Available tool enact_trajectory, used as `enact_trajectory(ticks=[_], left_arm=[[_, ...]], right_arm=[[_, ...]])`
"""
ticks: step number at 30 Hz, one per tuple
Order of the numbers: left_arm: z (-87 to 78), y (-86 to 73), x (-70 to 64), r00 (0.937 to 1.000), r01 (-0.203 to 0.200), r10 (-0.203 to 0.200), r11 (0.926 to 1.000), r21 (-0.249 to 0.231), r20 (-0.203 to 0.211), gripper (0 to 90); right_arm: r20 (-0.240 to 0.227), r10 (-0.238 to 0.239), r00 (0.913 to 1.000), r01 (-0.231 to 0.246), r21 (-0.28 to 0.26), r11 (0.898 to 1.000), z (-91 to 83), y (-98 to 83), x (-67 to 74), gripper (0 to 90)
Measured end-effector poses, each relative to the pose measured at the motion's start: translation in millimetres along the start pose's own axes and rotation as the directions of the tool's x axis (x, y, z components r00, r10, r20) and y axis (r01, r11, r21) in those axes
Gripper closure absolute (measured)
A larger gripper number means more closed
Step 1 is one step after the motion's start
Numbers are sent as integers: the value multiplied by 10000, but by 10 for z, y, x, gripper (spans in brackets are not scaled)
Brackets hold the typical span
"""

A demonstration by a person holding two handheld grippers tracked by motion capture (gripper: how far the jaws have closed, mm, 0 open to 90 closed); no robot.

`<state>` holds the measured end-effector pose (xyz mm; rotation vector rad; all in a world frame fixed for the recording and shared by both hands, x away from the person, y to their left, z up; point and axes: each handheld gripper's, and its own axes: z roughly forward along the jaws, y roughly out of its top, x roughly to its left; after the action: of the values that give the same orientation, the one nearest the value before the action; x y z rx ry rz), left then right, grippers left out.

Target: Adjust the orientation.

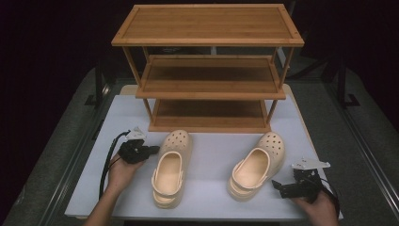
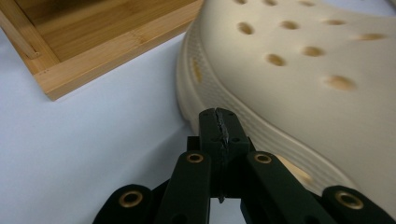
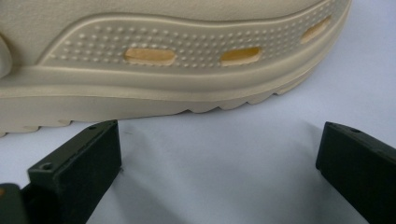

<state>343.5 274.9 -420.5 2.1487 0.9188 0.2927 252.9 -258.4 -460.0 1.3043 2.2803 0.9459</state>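
Cream clog [image 3: 154, 56] runs off frame beyond right tool [image 3: 219, 154].

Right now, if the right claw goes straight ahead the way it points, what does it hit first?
The right clog: its sidewall lies straight ahead of the open right claw, bare table between. The gap looks small, but depth is hard to judge.

The high view looks forward and down over the white table [image 1: 207, 155]. Both gripper views sit low and close, each facing a cream perforated rubber clog [image 2: 299, 70].
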Motion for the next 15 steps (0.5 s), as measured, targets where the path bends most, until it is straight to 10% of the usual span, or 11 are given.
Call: enact_trajectory(ticks=[15], left_arm=[[-543,-134,-458,9961,-290,360,9959,-860,809,711]], right_arm=[[-1,10,10000,-10,16,10000,-2,1,1,0]])
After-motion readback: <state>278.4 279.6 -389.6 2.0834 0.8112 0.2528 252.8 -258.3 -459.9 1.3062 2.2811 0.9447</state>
